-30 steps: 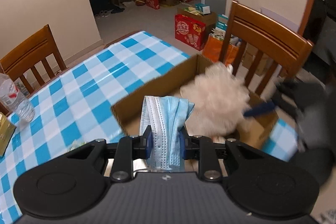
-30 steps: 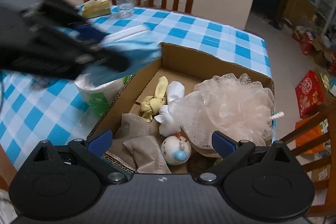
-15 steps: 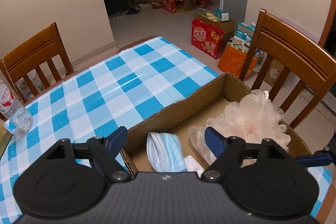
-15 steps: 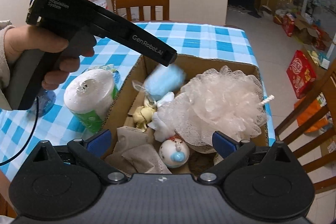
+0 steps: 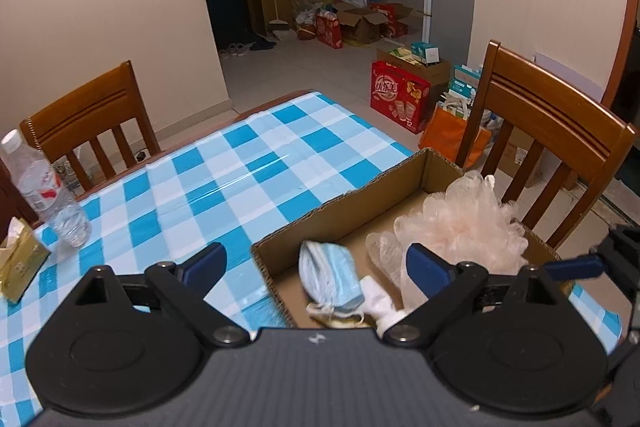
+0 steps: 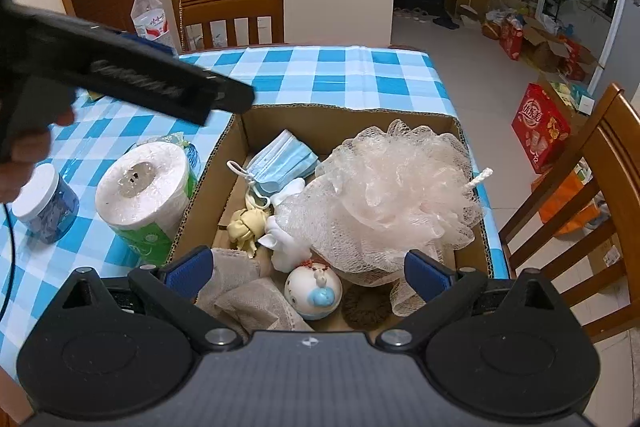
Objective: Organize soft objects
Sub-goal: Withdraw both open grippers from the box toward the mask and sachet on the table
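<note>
A light blue face mask [image 5: 330, 279] lies loose in the cardboard box [image 5: 344, 203], free of any gripper. My left gripper [image 5: 316, 263] hovers over the box's near left corner; its jaws are opening, with nothing pressed between them. In the right wrist view the mask [image 6: 282, 161] rests at the back left of the box [image 6: 352, 121], beside a peach bath pouf [image 6: 392, 191]. A yellow knotted cloth [image 6: 246, 223], a white-and-blue toy ball [image 6: 313, 289] and a grey mesh cloth [image 6: 248, 299] also lie inside. My right gripper [image 6: 308, 267] stands open above the box's near side.
On the blue checked tablecloth left of the box stand a wrapped toilet roll [image 6: 144, 187] and a white-lidded jar [image 6: 46, 205]. A water bottle [image 5: 44, 195] and a tissue pack [image 5: 18, 263] sit farther off. Wooden chairs [image 5: 548, 131] flank the table's edges.
The left gripper was shut on the blue mask; it has opened, the mask has dropped into the box, and the gripper has drawn back toward the box's left edge.
</note>
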Available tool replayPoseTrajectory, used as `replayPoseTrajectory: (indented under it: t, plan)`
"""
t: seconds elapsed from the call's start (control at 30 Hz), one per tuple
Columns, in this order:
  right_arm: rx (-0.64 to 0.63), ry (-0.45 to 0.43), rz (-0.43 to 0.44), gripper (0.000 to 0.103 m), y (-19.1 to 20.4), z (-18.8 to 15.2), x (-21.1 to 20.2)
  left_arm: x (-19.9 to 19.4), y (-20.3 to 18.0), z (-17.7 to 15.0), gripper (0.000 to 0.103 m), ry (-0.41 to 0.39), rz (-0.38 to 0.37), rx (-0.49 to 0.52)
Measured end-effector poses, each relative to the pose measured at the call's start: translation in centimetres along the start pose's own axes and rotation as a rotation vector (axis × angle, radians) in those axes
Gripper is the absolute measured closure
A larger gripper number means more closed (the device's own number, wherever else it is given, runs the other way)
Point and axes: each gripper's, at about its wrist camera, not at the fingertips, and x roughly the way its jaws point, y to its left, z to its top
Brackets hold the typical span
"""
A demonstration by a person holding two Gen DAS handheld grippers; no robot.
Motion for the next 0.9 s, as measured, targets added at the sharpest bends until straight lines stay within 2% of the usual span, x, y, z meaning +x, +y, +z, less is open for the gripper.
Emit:
replayPoseTrajectory:
  t: [0.33, 0.57, 0.9]
  plan:
    - [0.035, 0.0, -0.014, 0.0, 1.4, -0.4, -0.4, -4.8, 2.4, -4.7, 0.005, -0.011, 0.054, -0.047]
    - [0.068, 0.004, -0.021, 0.0, 3.2, -0.6, -0.9, -7.0, 4.6, -9.1, 0.005, 0.026, 0.101, -0.079]
    - [0.097, 0.017, -0.085, 0.0, 8.5, -0.8, -1.6, -7.9, 9.2, -13.7, 0.005, 0.059, 0.027, -0.049]
